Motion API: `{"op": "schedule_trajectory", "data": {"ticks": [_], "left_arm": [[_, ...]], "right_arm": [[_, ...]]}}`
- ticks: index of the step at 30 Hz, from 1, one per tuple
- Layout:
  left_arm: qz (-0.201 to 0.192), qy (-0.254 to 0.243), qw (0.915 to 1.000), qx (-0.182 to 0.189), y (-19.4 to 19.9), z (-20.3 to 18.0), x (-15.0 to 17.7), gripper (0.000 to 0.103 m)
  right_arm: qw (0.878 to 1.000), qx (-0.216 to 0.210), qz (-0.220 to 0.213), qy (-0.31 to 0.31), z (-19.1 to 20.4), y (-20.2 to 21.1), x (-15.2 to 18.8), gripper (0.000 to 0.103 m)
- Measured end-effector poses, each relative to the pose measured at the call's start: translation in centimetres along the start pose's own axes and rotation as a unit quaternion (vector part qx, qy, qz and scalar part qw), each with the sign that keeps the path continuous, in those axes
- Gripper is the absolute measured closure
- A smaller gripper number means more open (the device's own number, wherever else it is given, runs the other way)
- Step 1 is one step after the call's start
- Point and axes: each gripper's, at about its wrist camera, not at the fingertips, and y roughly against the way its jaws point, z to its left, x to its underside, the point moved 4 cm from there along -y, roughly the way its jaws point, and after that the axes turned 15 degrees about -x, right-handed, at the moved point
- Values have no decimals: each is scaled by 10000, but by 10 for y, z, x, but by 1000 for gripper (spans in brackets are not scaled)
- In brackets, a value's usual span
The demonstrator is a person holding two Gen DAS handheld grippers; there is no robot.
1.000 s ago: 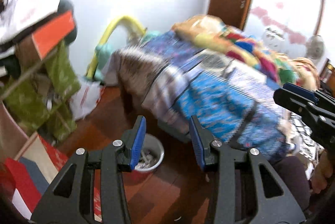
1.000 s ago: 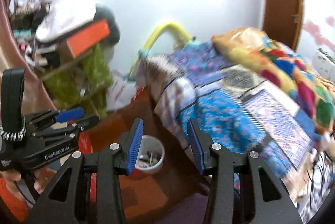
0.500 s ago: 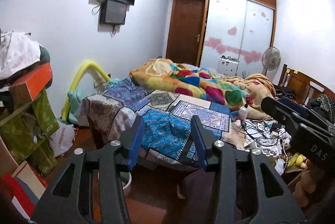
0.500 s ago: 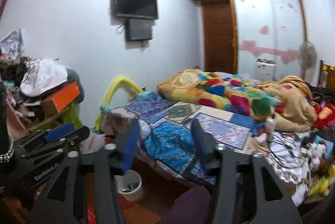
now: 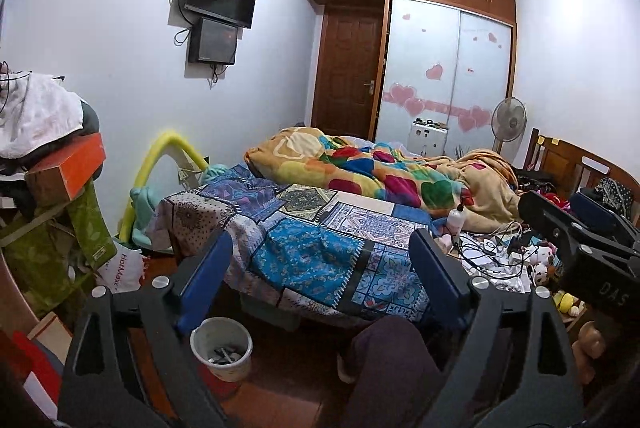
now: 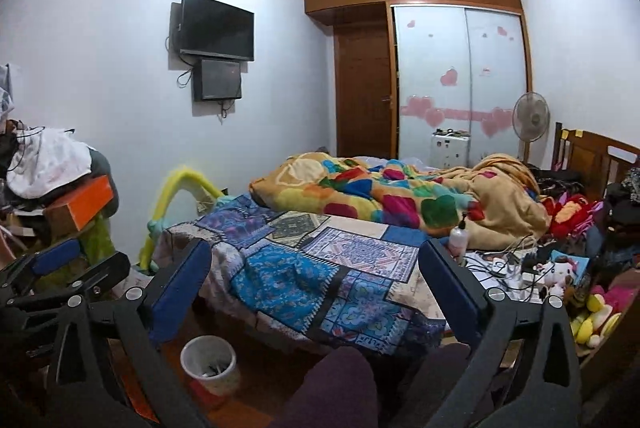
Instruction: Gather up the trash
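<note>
Below, white waste bin [image 5: 221, 352] (litter inside), upright on floor

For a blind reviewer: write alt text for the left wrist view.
The open left gripper holds nothing, pointing across a cluttered bedroom at a bed with a patchwork bedspread. A white wastebasket stands on the floor below; the right gripper shows at the right edge.

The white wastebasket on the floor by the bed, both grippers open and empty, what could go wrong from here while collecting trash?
1. The white plastic wastebasket stands beside the person's dark-trousered knee; a leg shift could tip it.
2. Tangled black and white cables lie among the bed clutter; a gripper grabbing trash there might snag them.
3. The white pump bottle stands upright on soft bedding and could topple if brushed.
</note>
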Motion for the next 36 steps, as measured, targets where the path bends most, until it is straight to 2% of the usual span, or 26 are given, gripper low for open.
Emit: {"op": "schedule_trajectory", "data": {"ticks": [36], "left_arm": [[11,26,10000,30,3,1,-2,7]], "right_arm": [[10000,-54,-33,14,5,12,-1,0]]}}
